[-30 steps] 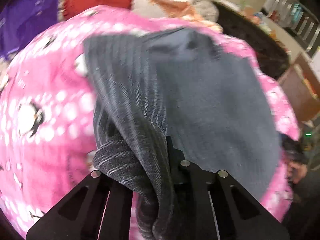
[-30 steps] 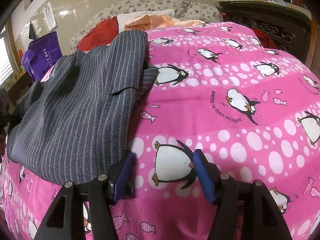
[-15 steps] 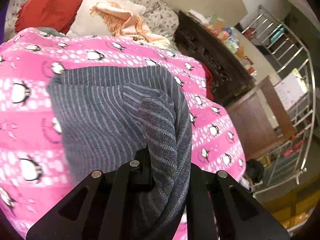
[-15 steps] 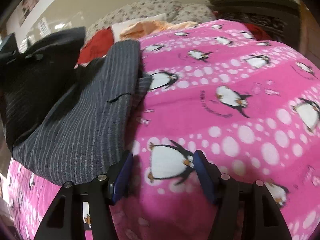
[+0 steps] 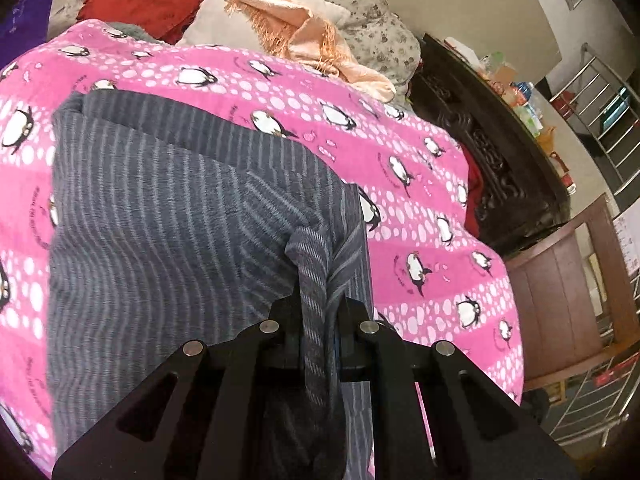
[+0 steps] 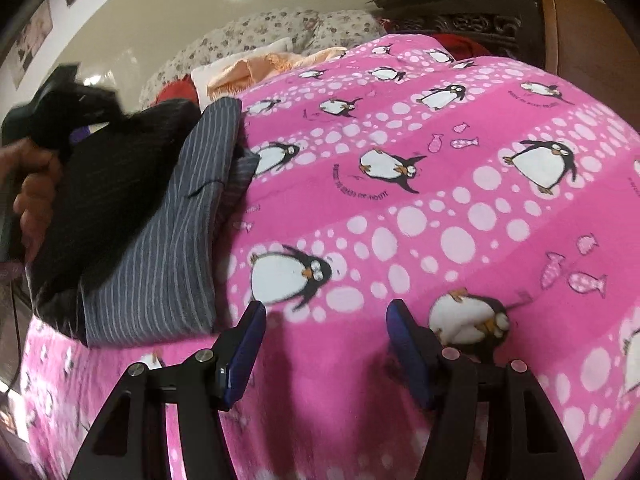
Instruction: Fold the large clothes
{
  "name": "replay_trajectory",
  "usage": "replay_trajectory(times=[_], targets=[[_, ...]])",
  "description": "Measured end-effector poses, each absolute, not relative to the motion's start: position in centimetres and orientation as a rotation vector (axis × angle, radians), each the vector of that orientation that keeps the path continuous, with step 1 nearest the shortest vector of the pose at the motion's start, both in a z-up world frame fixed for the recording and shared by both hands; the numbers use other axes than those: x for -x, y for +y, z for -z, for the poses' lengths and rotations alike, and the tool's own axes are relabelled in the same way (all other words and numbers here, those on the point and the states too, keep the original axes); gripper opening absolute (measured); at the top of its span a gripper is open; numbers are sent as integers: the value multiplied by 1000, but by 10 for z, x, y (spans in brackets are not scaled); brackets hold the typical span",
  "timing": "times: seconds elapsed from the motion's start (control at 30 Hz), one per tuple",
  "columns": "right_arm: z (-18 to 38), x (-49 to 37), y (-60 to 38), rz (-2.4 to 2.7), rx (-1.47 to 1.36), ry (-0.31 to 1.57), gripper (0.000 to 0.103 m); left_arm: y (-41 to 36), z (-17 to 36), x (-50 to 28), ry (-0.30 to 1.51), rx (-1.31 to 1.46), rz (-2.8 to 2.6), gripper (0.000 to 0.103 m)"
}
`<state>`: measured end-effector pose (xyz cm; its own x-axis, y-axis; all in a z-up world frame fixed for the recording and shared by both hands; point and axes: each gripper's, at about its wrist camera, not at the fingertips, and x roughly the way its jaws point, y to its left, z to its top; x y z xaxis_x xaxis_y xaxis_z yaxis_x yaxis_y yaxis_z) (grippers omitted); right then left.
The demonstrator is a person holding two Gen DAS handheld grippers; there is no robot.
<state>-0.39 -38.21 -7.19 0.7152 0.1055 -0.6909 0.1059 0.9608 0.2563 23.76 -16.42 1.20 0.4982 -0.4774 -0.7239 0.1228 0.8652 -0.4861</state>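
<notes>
One grey pinstriped garment (image 5: 168,216) lies on the pink penguin blanket (image 5: 420,184) toward its left edge, a bunched fold pinched in the left gripper (image 5: 318,320), while the right gripper (image 6: 324,344) hovers spread and empty over bare blanket.

The striped garment (image 5: 168,216) lies on the blanket (image 5: 420,184) that covers the bed, toward its left side as the right gripper (image 6: 324,344) looks along it. Behind the blanket, at the head of the bed, sit the pillows (image 5: 256,12). A cabinet (image 5: 500,160) stands beside the bed on the right
</notes>
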Motion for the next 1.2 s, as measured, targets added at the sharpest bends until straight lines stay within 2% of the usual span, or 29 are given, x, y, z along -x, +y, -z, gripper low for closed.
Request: replay_trajectory(times=[0.33,0.43,0.53,0.63,0.77,0.8,0.9,1.0,1.1,1.2], targets=[[74,24,-385,-7,-252,770,61,-184,35,-219,1079,421,387,9],[75,23,-385,-7,-244,769,66,-179,26,-211,1100,500,466,26],[75,21,-378,-16,-213,778,72,-173,4,-204,1087,626,591,28],[75,19,-373,-9,-180,789,73,-163,-32,-193,1024,649,672,28],[75,19,-369,4,-152,799,73,-121,-71,-168,896,573,681,50],[75,19,-368,5,-148,801,73,-108,-74,-163,873,529,650,52],[72,20,-367,18,-135,810,71,-66,-57,-141,848,380,536,52],[51,30,-363,38,-118,782,71,-35,-17,-119,880,293,428,52],[11,44,-352,-48,-158,661,71,-26,16,-98,889,324,401,52],[-11,40,-336,-176,-211,637,71,-37,17,-80,826,315,422,52]])
